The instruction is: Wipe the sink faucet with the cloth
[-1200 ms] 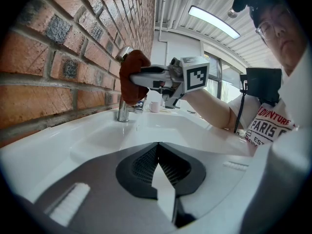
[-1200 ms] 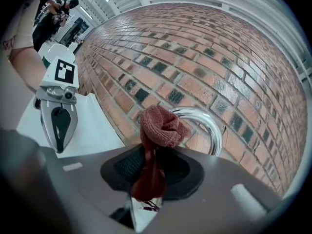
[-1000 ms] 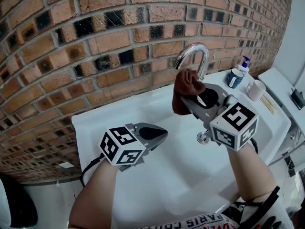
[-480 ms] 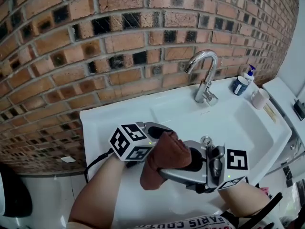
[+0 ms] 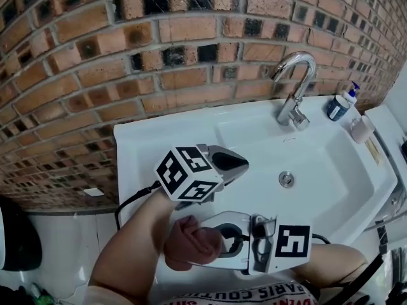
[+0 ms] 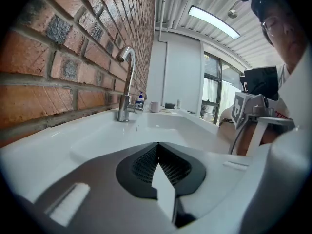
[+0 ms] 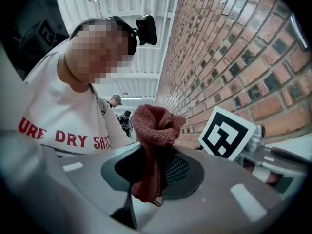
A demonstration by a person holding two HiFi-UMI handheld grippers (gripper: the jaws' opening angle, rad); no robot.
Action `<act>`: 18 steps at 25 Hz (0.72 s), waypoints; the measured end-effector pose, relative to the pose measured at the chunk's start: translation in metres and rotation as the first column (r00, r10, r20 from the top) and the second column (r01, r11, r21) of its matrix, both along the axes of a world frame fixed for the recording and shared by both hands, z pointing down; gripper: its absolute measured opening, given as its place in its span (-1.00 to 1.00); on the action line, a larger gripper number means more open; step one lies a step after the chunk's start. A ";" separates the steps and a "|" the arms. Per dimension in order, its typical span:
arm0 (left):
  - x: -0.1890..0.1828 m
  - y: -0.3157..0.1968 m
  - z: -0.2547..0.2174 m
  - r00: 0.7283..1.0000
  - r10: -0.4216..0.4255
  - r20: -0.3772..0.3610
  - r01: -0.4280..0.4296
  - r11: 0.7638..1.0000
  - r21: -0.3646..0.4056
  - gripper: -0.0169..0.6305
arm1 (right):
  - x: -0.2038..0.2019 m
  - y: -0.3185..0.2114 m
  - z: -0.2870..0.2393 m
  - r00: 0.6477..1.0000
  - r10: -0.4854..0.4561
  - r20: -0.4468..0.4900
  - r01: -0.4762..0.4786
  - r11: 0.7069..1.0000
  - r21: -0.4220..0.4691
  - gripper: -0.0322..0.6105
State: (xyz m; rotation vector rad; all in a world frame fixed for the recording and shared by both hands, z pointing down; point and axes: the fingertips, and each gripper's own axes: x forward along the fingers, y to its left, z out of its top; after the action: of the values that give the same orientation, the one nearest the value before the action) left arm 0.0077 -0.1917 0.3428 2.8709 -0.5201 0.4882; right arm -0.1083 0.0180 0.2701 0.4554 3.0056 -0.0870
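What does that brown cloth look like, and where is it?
The cloth is reddish-brown, knitted-looking and soft, bunched into a lump. The right gripper has its jaws shut on it, and the bunched end sticks out past them. It is held up near the front edge of the sink, well away from the faucet.

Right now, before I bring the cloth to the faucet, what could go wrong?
The right gripper pinches only a fold of the brown cloth; the loose bunch might slip out while rubbing. The left gripper, shut and empty, sits between the cloth and the faucet, so the swing across may clip it. The pump bottle and cup stand near the faucet; a wide wipe could knock them.
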 end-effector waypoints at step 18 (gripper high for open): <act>-0.001 0.000 0.001 1.000 0.000 -0.001 0.000 1.000 -0.002 -0.93 | 0.001 0.040 0.062 0.984 -0.116 -0.132 0.158 0.913 0.376 -0.62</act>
State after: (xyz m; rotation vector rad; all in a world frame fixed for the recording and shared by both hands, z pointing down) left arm 0.0072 -0.1914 0.3441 2.8695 -0.5190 0.4872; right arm -0.1076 0.0583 0.3317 0.7186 3.0912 0.4965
